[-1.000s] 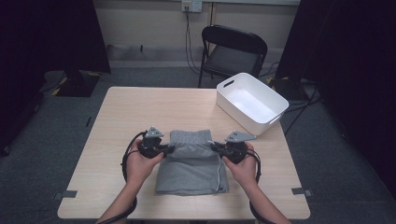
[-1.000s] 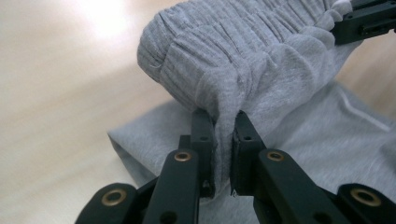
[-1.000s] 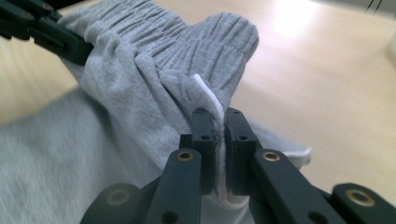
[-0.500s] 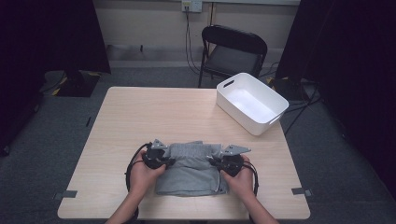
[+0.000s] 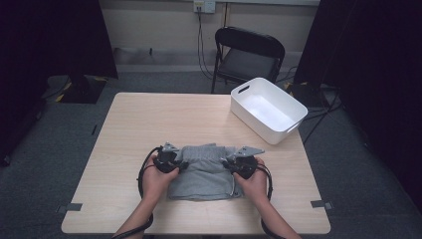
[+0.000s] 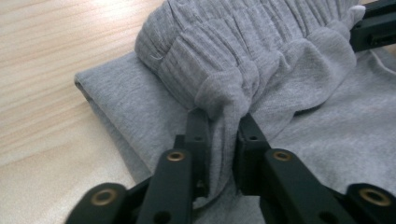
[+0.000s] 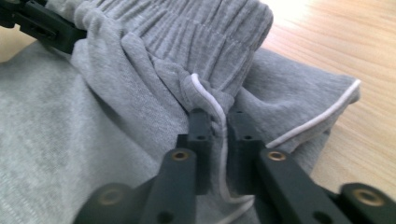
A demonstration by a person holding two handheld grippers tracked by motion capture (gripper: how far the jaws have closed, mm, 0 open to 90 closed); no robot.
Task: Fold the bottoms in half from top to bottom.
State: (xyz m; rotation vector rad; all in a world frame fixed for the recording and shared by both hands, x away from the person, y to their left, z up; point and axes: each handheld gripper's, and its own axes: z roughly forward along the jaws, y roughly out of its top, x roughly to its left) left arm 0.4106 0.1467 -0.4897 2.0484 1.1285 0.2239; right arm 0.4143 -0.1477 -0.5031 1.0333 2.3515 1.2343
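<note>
Both grippers' fingers point(image 6: 198, 135) half-buried in grey garment point(image 5: 201, 174) folds.

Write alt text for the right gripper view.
The right gripper pinches a fold of grey garment along its white piping, between its two black jaws. The gathered waistband lies folded over the rest of the cloth on a light wooden table, and the left gripper holds its far end at the upper left.

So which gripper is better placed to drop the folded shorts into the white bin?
Right gripper, probably: it pinches the grey shorts on the side nearer the white bin; left gripper is farther.
</note>
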